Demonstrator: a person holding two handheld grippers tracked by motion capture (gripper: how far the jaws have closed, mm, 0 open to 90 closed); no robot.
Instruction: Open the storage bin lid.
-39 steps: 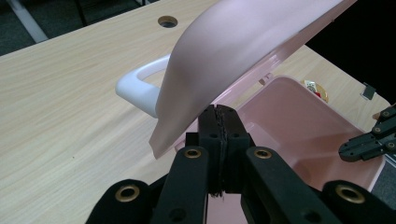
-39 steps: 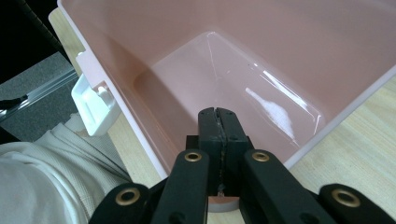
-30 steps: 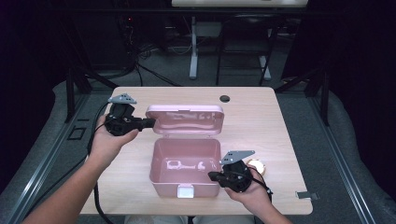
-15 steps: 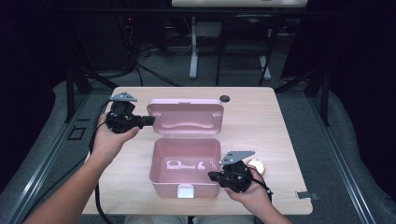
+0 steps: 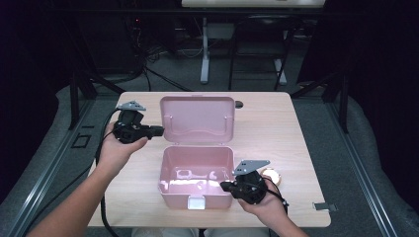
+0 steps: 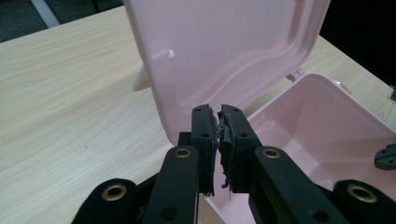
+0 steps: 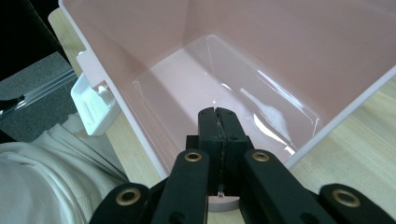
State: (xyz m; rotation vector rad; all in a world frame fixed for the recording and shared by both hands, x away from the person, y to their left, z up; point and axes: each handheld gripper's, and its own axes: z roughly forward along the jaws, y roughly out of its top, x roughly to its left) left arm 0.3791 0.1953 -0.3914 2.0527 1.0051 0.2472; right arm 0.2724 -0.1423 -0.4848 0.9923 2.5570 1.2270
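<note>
With the pink box's lid [image 5: 197,118] raised, my left gripper [image 6: 219,122] parts slightly off its edge; my right gripper [image 7: 218,122], clamped on the box wall [image 7: 140,140], next releases.

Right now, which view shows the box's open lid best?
The high view: the whole lid stands open behind the pink box. The left gripper view crops it close; the right gripper view looks into the box.

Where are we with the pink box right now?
Done: the lid stands fully open. In hand: the right gripper pinches the box wall; the left gripper, jaws just opening with nothing between them, sits at the lid's edge. Left: the box holds nothing.
</note>
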